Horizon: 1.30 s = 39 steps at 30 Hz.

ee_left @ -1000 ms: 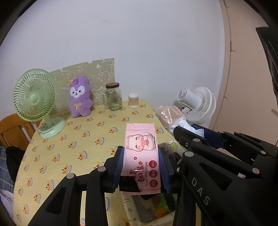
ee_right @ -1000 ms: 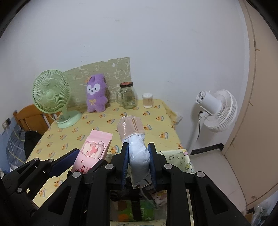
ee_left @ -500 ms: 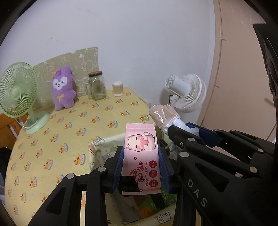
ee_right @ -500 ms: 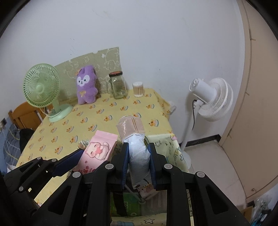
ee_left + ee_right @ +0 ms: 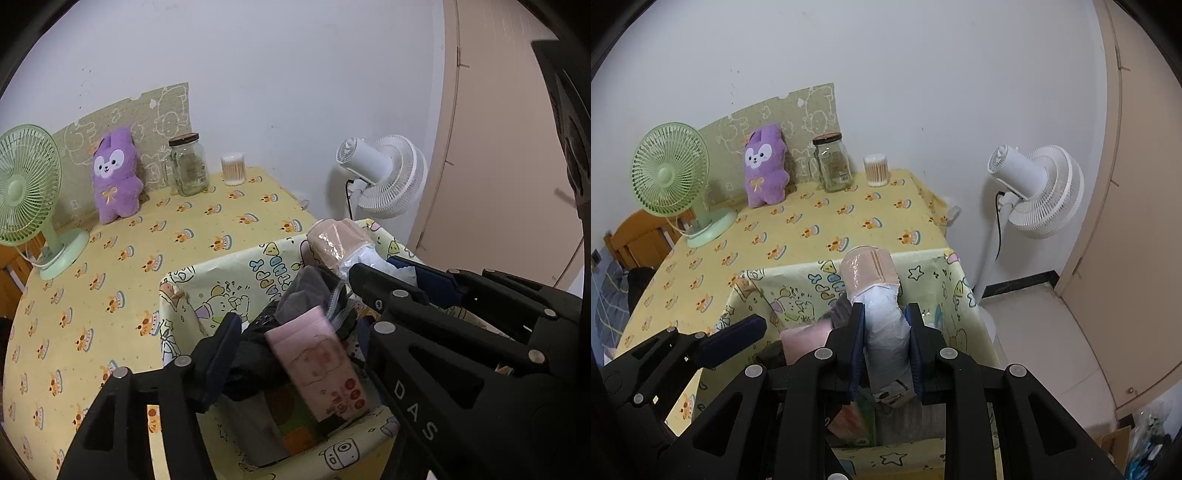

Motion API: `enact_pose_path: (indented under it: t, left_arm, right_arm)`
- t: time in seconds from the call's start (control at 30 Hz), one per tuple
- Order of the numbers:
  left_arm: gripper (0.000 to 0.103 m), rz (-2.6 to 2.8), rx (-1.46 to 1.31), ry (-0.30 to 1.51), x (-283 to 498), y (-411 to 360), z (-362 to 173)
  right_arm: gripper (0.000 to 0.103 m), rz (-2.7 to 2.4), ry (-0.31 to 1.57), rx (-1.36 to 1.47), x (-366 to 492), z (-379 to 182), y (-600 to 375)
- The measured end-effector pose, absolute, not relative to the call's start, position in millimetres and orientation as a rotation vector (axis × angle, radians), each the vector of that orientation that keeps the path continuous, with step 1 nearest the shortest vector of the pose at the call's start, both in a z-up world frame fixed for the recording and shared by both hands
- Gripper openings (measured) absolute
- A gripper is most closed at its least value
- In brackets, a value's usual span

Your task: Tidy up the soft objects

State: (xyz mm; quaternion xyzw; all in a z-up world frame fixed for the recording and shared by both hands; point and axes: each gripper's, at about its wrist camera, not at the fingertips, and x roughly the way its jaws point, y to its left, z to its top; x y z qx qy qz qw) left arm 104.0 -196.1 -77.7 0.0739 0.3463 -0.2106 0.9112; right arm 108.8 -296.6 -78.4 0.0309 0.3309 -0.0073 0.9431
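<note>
My left gripper (image 5: 299,332) hangs over a yellow cartoon-print fabric bin (image 5: 221,273) and its jaws are opening. A pink wipes pack (image 5: 317,369) sits blurred and tilted between them, free of the pads, dropping onto dark clothes in the bin. To the right, my right gripper (image 5: 884,317) is shut on a plastic-wrapped roll (image 5: 871,273), beige at the top and white lower down, held over the bin's far side (image 5: 798,288). The right wrist view catches the pink pack (image 5: 805,339) and one blue pad of the left gripper's fingers (image 5: 738,339).
The bin stands at the edge of a table under a yellow patterned cloth (image 5: 110,258). At the back are a purple plush (image 5: 114,173), a green desk fan (image 5: 26,184), a glass jar (image 5: 188,166) and a cotton swab tub (image 5: 233,170). A white standing fan (image 5: 1034,192) is on the right.
The left jaws have come apart and let go of the pink wipes pack, which tips down into the bin. Both grippers sank closer to the bin. The right still grips the roll.
</note>
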Motion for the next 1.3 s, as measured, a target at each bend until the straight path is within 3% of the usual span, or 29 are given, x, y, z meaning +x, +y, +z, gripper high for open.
enact_pose_path:
  t: [0.23, 0.33, 0.37, 0.43, 0.47, 0.53, 1.3]
  left_arm:
    - [0.075, -0.42, 0.17, 0.706, 102, -193, -80]
    - [0.075, -0.404, 0.173, 0.706, 102, -190, -79]
    - [0.075, -0.403, 0.169, 0.707, 102, -189, -79]
    - [0.076, -0.407, 0.16, 0.704, 101, -185, -78]
    - [0.077, -0.408, 0.157, 0.699, 101, -183, -77]
    - [0.077, -0.403, 0.155, 0.694, 99, -180, -75]
    - [0.094, -0.318, 0.103, 0.636, 70, -128, -44]
  right_arm:
    - [0.025, 0.0, 0.679, 0.06, 108, -83, -292]
    - [0.03, 0.007, 0.677, 0.085, 107, -84, -292]
    - [0.038, 0.009, 0.676, 0.091, 106, -84, -292]
    - [0.064, 0.005, 0.668, 0.109, 104, -84, -291]
    - [0.082, -0.003, 0.666, 0.123, 102, -84, -290]
    - [0.09, -0.025, 0.671, 0.156, 99, -83, -289]
    - [0.092, -0.053, 0.634, 0.097, 66, -49, -242]
